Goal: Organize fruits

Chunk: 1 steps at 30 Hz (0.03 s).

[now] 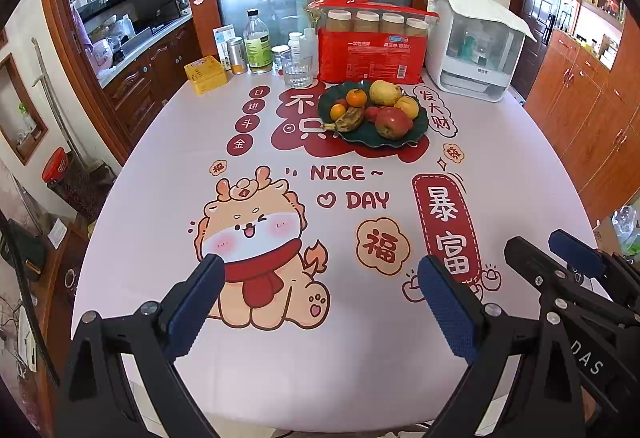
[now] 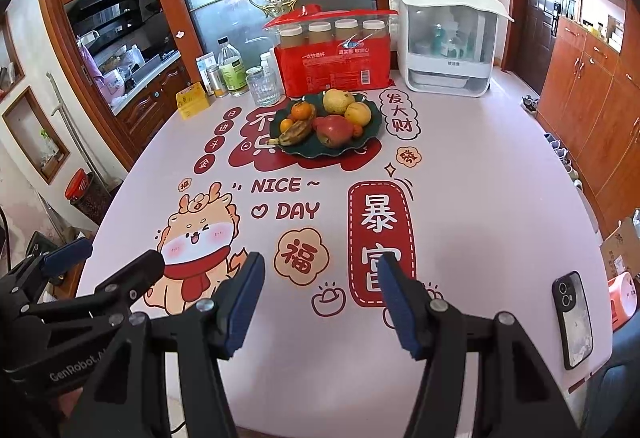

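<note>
A dark green leaf-shaped plate [image 1: 416,136] [image 2: 340,152] stands at the far middle of the table. It holds a red apple [image 1: 394,123] [image 2: 334,130], a browned banana [image 1: 350,119] [image 2: 295,133], a pear [image 1: 385,92] [image 2: 338,101], a yellow fruit [image 1: 407,106] [image 2: 358,113] and small oranges [image 1: 355,97] [image 2: 301,111]. My left gripper [image 1: 320,286] is open and empty over the near table edge. My right gripper [image 2: 320,278] is open and empty beside it, far from the plate; it also shows at the right of the left wrist view [image 1: 556,250].
Behind the plate stand a red package of paper cups [image 1: 370,56], a glass [image 1: 296,69], bottles [image 1: 258,42], a yellow box [image 1: 206,75] and a white appliance [image 1: 476,46]. A phone [image 2: 572,320] lies at the near right table edge. The printed tablecloth [image 1: 280,166] covers the table.
</note>
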Motion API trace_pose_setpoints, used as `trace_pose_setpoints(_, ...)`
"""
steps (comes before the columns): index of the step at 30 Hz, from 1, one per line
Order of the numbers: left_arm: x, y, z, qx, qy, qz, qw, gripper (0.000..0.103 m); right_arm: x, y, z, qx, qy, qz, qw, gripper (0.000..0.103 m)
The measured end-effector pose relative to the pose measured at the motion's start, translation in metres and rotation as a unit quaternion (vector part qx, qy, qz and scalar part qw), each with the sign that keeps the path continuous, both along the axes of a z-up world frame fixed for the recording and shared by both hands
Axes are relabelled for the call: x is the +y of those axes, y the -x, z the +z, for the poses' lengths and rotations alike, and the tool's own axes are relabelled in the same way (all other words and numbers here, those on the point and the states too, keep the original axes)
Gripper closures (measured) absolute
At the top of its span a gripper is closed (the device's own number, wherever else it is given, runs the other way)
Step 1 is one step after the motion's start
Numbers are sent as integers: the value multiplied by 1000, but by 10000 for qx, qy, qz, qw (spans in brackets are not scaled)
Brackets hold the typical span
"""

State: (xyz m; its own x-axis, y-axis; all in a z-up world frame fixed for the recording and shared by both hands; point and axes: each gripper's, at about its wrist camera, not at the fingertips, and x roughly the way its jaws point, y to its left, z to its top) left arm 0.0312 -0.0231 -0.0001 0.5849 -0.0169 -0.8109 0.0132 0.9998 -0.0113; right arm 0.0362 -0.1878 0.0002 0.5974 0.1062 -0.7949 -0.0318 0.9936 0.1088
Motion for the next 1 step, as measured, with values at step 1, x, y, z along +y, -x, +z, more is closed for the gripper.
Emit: trace_pose_setpoints(1,0,1,0,5,1,1,10000,7,0,0,0,5,-6,1,10000,44)
